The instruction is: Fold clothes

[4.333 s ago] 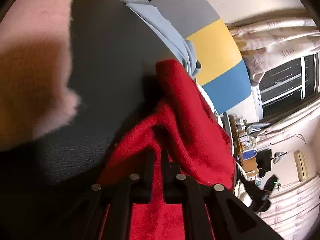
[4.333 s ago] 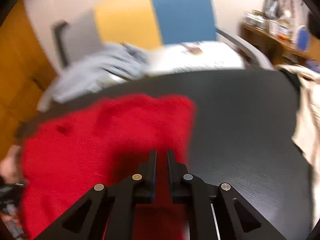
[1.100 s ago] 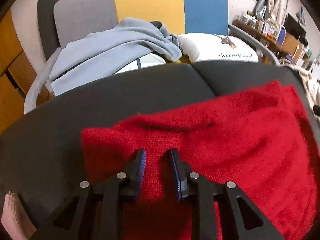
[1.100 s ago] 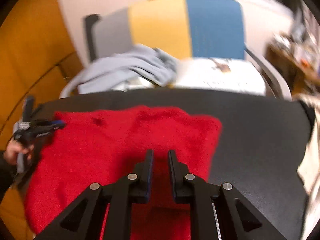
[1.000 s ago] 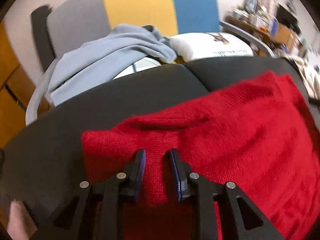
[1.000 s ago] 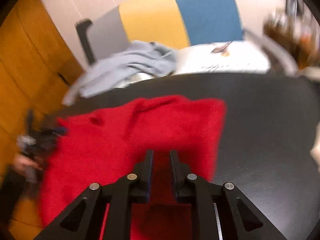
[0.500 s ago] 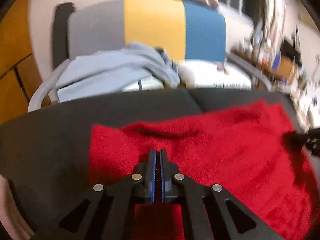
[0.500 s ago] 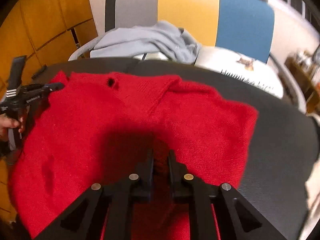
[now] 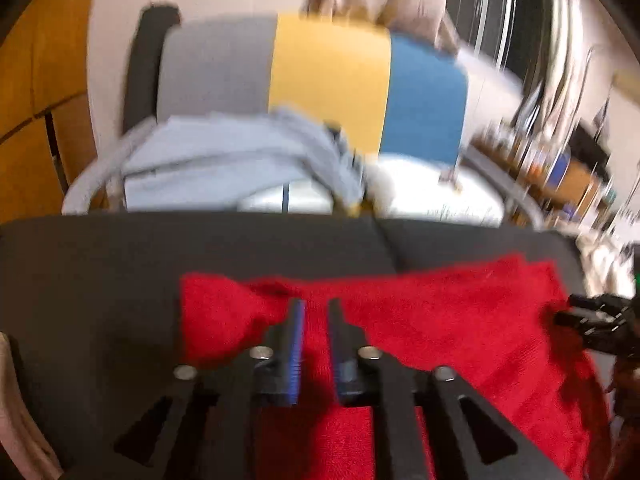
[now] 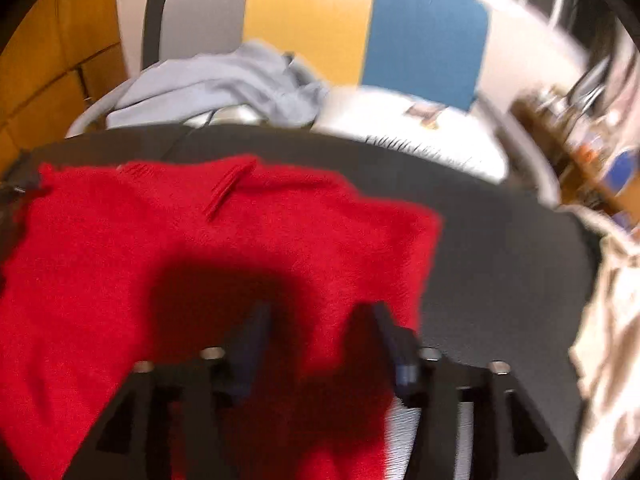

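A red knitted sweater point(image 9: 440, 320) lies spread on the dark table point(image 9: 100, 272). My left gripper point(image 9: 314, 308) hovers over the sweater's near left part. Its jaws are opening, with a narrow gap and red knit showing through it; the pads do not press on it. In the right wrist view the sweater point(image 10: 200, 248) fills the left half of the table point(image 10: 500, 260). My right gripper point(image 10: 320, 314) is above the sweater's right part, its jaws opening wide with only cloth below them. The right gripper point(image 9: 592, 320) also shows at the sweater's right edge in the left wrist view.
Behind the table stands a chair point(image 9: 328, 80) with a grey, yellow and blue back, holding a light blue garment point(image 10: 208, 84) and a white cushion point(image 10: 400, 128). A cream garment point(image 10: 612, 320) lies at the table's right edge. Pink cloth point(image 9: 12, 400) is at the left edge.
Half a second ago both grippers were shut on the sweater; now both have parted, the right one widely. The left gripper has risen and rolled, and the sweater lies flatter.
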`<state>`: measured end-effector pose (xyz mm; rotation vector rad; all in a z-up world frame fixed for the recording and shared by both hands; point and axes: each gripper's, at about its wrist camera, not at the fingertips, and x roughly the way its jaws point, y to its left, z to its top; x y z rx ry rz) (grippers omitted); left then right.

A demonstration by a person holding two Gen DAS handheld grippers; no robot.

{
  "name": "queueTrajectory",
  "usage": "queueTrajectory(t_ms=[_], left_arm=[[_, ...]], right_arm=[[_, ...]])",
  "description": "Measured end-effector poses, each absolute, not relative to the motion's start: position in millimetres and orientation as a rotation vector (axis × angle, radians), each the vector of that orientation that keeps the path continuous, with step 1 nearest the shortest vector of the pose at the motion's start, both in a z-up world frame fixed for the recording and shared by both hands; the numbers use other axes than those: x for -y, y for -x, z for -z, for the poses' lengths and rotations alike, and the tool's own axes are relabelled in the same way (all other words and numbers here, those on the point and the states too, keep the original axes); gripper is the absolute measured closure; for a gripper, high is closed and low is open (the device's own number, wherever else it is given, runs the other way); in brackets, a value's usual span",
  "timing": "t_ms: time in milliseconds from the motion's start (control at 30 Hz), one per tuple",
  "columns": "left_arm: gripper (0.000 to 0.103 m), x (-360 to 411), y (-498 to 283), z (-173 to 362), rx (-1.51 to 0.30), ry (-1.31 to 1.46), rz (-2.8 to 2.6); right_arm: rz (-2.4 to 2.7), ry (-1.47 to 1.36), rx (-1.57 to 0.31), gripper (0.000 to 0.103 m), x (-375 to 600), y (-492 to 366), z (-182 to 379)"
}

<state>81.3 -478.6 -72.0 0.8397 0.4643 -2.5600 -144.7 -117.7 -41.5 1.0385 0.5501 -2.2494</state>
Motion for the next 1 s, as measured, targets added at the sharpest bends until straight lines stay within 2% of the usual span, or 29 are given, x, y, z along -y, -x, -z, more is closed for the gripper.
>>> queueTrajectory(t_ms=[167,333,433,533,767,867,1000], left_arm=[[0.088,487,-85,75,-0.433,-0.852,2.517],[0.088,489,-81,122,-0.475,-1.038,2.336],[0.088,490,-106,136,-0.585,-0.972,2.318],[0.088,502,-116,140,-0.706,-0.933,2.327],[0.086,506,-142,112,-0.920,-0.709,2.383],[0.085,507,-127,107,-0.866,-0.735,2.402],[0.085,526,-93,144,-0.818,-0.863,2.299]], right_arm=[[2.151,-0.871,-0.410,0.034,135,116,6],[2.028,-0.946,-0.439,0.034,172,98,25],[1.976,-1.085,-0.434,0.030,165,101,60],[2.006,-0.951,-0.411,0.029,150,91,66],[1.997,-0.965,-0.382,0.022,154,99,64],[1.985,-0.969,-0.375,0.017,152,97,63],[1.974,-0.976,-0.378,0.008,161,95,64]])
